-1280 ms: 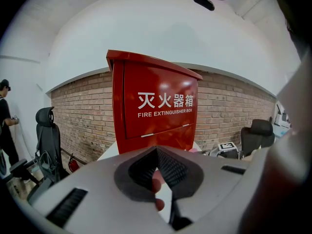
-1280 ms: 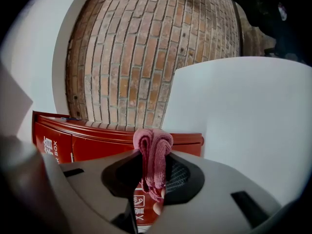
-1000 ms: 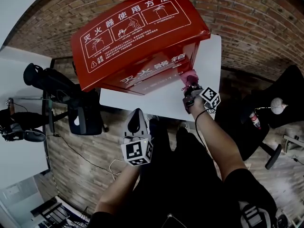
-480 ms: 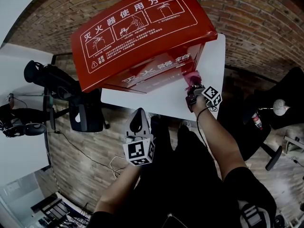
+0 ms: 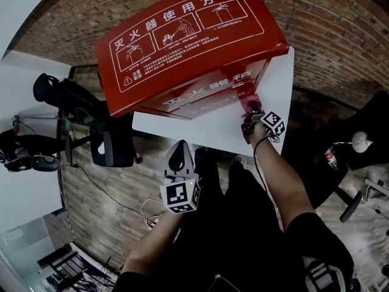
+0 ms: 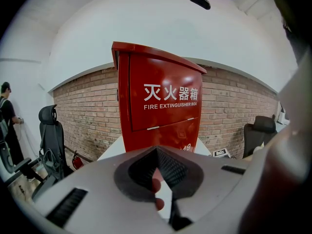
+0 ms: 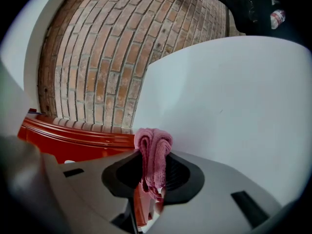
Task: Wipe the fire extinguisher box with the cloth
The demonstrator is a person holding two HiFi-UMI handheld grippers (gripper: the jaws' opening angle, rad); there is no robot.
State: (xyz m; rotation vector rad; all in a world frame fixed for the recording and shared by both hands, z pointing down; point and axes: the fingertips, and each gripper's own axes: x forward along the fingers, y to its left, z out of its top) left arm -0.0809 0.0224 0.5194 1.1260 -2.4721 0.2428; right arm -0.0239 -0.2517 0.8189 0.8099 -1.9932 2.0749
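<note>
**Fire extinguisher box: cloth at its lower right corner**

The red fire extinguisher box (image 5: pixel 188 47) stands on a white table (image 5: pixel 209 132) in front of a brick wall, with its instruction panel facing the head camera. A pink cloth (image 5: pixel 248 101) sits at the box's lower front corner, close to the tabletop. Whether it actually presses on the paint cannot be told.

The right gripper (image 5: pixel 249 111) has its jaws clamped on a bunched fold of the cloth, and only a small wad sticks out. Wiping well likely means leading with that wad and keeping the hard jaw tips off the panel. Overlapping strokes with light pressure would cover the surface.

The right arm reaches far forward, forearm straight. The left gripper (image 5: pixel 177 151) hangs back near the body and well apart from the box. It points at the box, jaws together and holding nothing.
</note>
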